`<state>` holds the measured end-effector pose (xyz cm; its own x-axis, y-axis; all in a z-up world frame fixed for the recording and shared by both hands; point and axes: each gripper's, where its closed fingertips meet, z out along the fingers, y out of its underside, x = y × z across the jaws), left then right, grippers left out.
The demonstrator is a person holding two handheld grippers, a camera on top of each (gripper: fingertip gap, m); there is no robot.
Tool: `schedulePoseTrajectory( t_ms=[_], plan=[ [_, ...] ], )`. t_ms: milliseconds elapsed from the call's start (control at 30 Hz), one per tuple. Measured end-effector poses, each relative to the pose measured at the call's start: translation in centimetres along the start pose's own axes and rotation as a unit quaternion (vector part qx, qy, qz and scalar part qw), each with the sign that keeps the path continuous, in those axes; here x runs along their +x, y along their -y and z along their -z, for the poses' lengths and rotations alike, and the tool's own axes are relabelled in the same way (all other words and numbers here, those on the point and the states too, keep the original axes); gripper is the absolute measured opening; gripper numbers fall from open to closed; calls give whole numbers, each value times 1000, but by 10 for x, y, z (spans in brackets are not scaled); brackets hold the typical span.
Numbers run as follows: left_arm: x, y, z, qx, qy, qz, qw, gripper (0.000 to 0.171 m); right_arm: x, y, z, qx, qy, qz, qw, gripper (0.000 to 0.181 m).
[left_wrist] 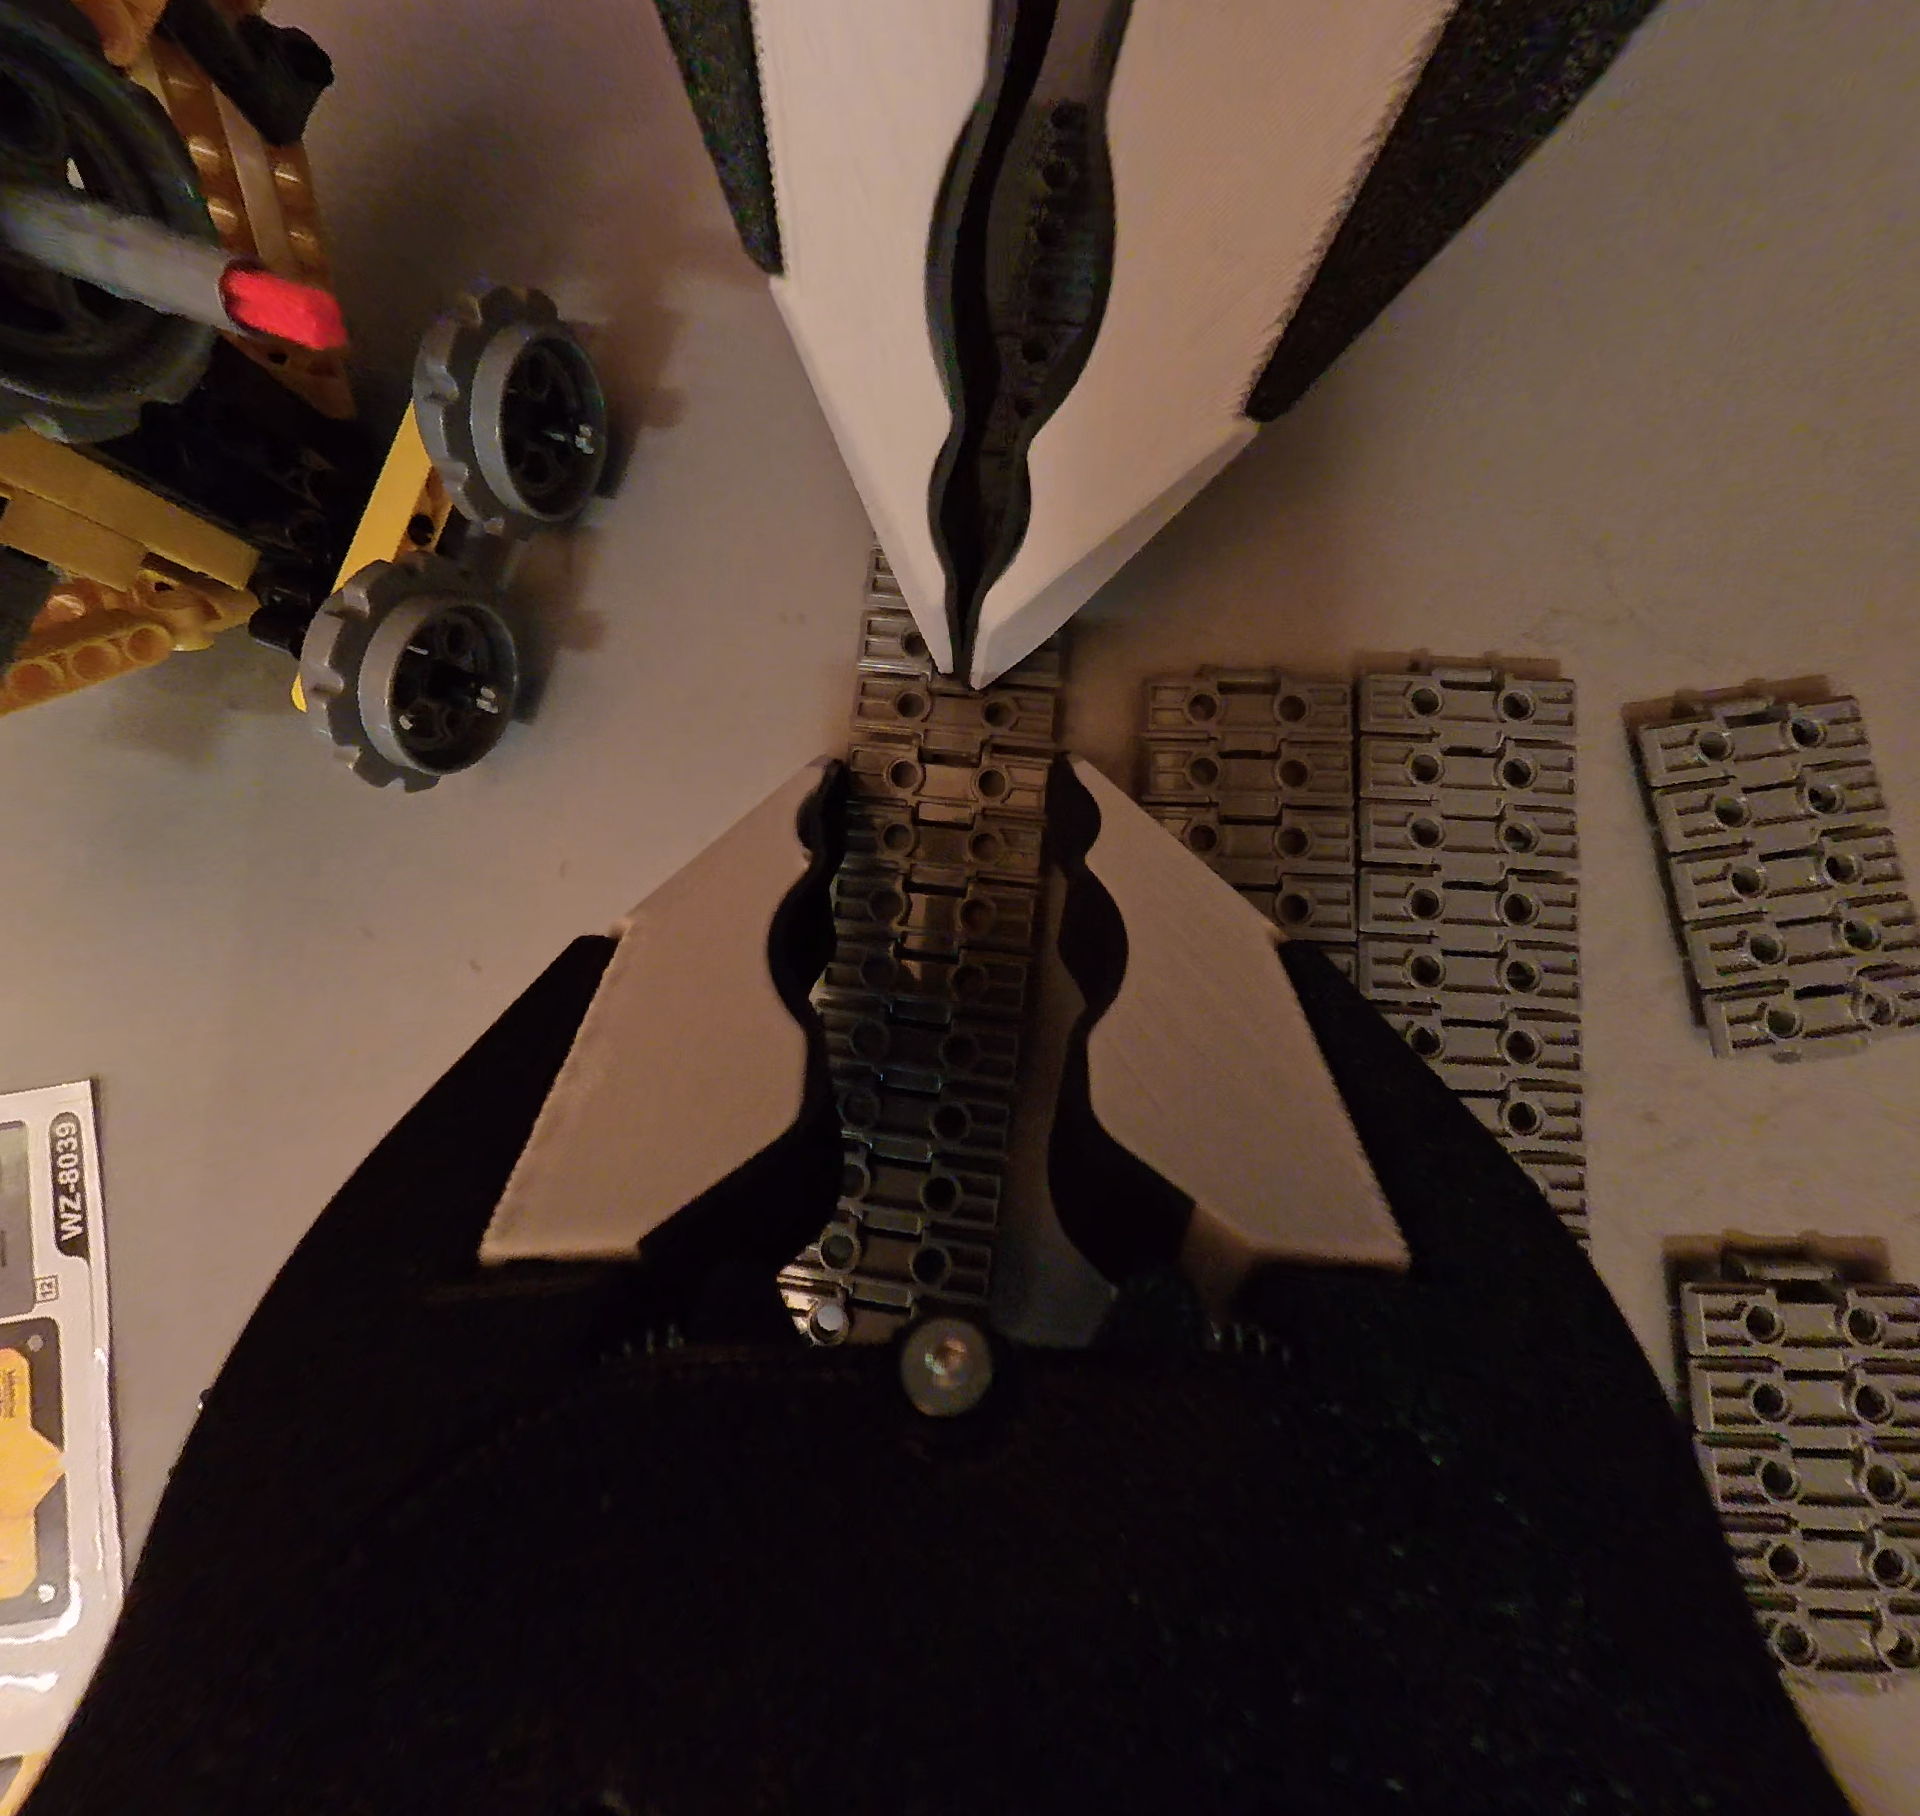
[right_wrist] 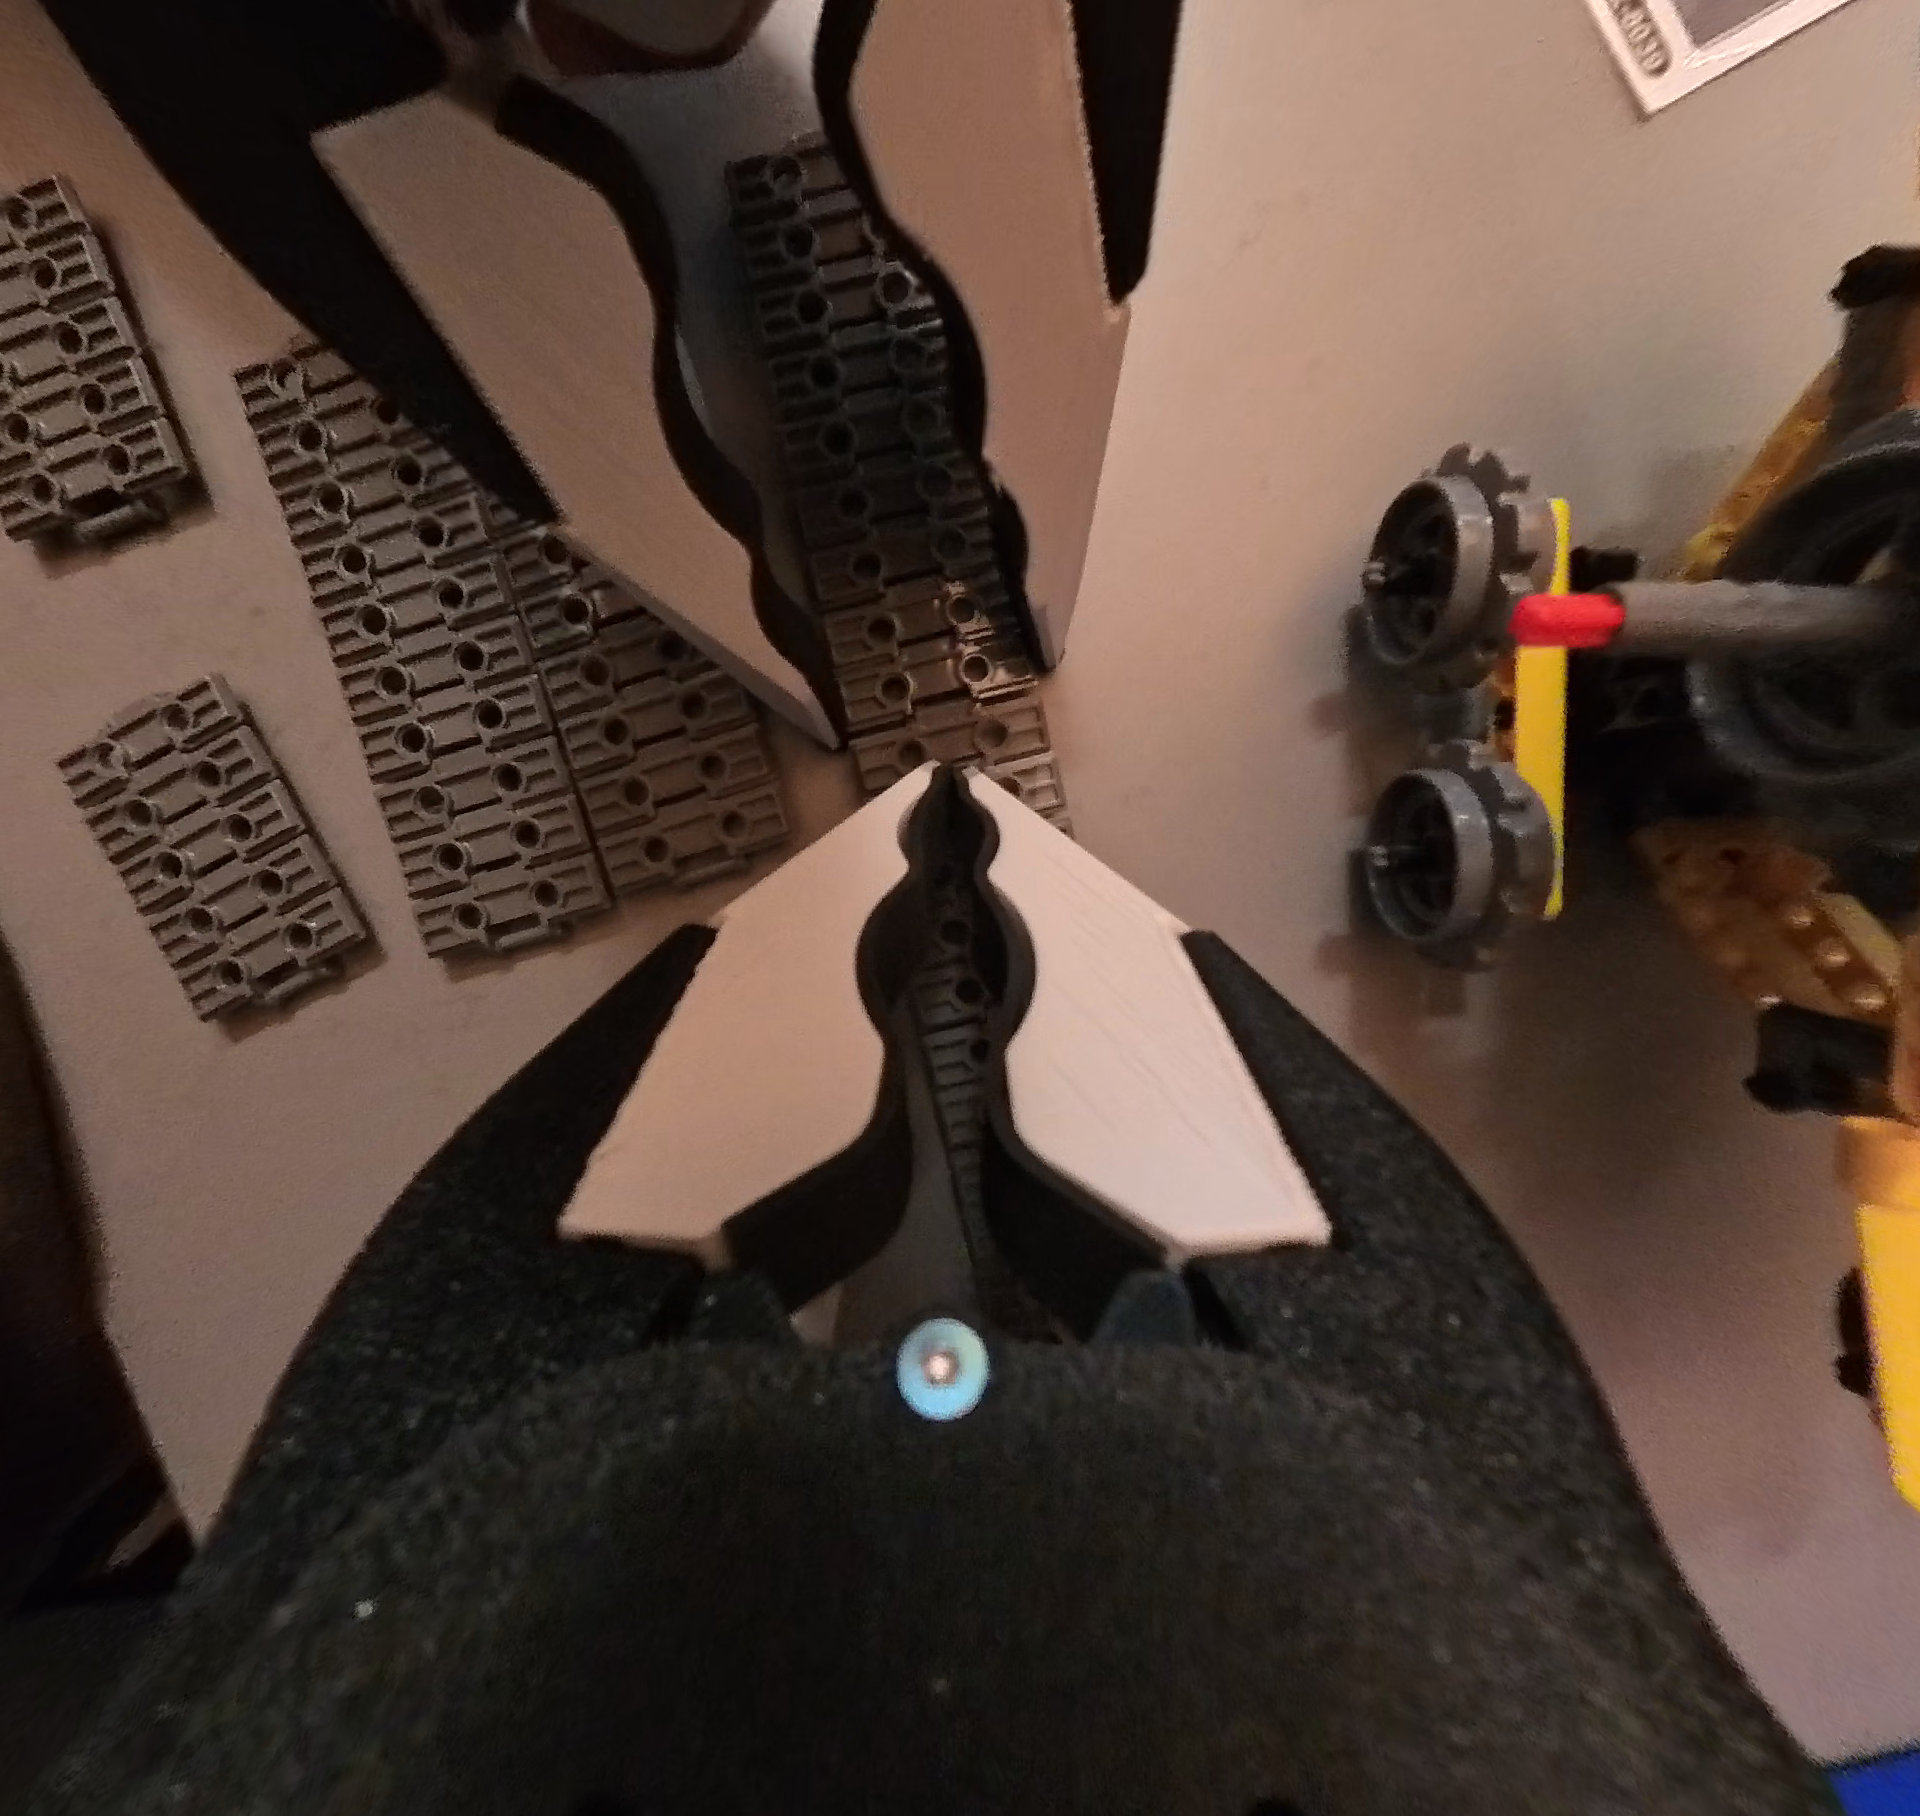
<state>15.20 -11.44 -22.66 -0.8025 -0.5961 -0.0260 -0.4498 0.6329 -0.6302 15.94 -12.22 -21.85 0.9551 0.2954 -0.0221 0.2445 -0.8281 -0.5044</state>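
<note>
Grey plastic link-track strip (left_wrist: 935,935), ribbed and holed, lies lengthwise on the pale tabletop (left_wrist: 312,935), directly between the two grippers.

Left gripper (left_wrist: 945,779): white fingers with wavy black pads, spread to the strip's width. A pad sits against each long edge, so the strip is pinched across its breadth. How firm the grip is cannot be told. The near end of the strip runs back into the jaw toward the camera.

Right gripper (right_wrist: 951,774): comes in from the opposite end, tip to tip with the left one and almost touching it. Its fingers are pressed nearly together, pinching a length of the same grey link track edge-on through its thickness; holes show in the narrow slot between the pads. Whether that length is joined to the flat strip cannot be told.

Surroundings:
- Four loose grey track sections (left_wrist: 1465,883), flat on the table beside the left gripper's right finger, two of them side by side and touching.
- Yellow-and-black brick-built vehicle (left_wrist: 156,540) on the other side, well apart from the strip, with two grey toothed sprocket wheels (left_wrist: 514,405) bare of track.
- Grey rod with a red tip (left_wrist: 281,306) crossing above the vehicle.
- Printed instruction leaflet (left_wrist: 52,1351) at the table edge.
</note>
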Motion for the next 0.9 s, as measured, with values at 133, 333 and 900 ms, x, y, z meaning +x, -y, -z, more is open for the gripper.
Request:
schedulePoseTrajectory(
  t_ms=[133,333,900],
  plan=[
    [0,0,0,5,0,1,1000,37,0,-1,0,-7,23,-22,999,0],
    [0,0,0,3,1,-1,1000,37,0,-1,-1,-28,26,-24,999,0],
    [-1,-1,0,7,10,-4,1000,37,1,0,-2,-5,-13,3,1000,0]
  ],
)
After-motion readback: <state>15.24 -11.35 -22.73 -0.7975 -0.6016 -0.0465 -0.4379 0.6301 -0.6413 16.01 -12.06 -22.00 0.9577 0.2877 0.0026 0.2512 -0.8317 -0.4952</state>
